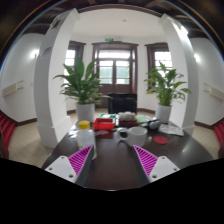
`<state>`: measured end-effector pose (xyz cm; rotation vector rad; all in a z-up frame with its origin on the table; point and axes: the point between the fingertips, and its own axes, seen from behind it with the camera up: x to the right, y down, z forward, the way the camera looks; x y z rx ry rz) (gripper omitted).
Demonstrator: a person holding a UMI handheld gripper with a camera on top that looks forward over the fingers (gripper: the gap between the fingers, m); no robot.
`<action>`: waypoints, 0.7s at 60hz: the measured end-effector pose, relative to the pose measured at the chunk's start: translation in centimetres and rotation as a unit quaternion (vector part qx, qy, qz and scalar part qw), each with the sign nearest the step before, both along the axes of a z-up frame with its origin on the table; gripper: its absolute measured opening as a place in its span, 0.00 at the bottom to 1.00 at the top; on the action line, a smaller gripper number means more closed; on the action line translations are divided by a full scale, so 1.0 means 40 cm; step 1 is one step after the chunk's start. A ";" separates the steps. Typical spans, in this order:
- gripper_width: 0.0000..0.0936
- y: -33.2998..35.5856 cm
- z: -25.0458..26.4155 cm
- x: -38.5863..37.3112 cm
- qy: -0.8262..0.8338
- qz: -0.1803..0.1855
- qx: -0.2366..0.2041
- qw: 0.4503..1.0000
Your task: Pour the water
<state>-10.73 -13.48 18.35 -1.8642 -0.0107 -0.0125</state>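
Hovering wide open and empty, the gripper (110, 160) has bare dark table (112, 172) before the clustered cups (137, 133).

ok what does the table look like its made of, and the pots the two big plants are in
The table looks like dark wood or laminate with a smooth, slightly glossy finish: it catches faint light beyond the open gripper. The left pot and right pot look white and smooth, perhaps glazed ceramic or plastic; they are too small to tell which.
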 end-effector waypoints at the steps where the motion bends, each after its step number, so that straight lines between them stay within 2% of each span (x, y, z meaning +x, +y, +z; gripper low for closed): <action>1: 0.82 0.002 -0.007 -0.017 0.004 0.007 -0.002 1.000; 8: 0.83 0.027 -0.068 -0.105 0.018 0.042 -0.023 0.999; 15: 0.83 0.091 -0.105 -0.149 0.006 0.058 -0.028 0.998; 26: 0.83 0.215 -0.157 -0.200 -0.010 0.058 -0.028 0.998; 34: 0.83 0.304 -0.148 -0.264 0.010 0.068 -0.012 0.998; 42: 0.83 0.338 -0.150 -0.282 0.022 0.057 -0.006 0.998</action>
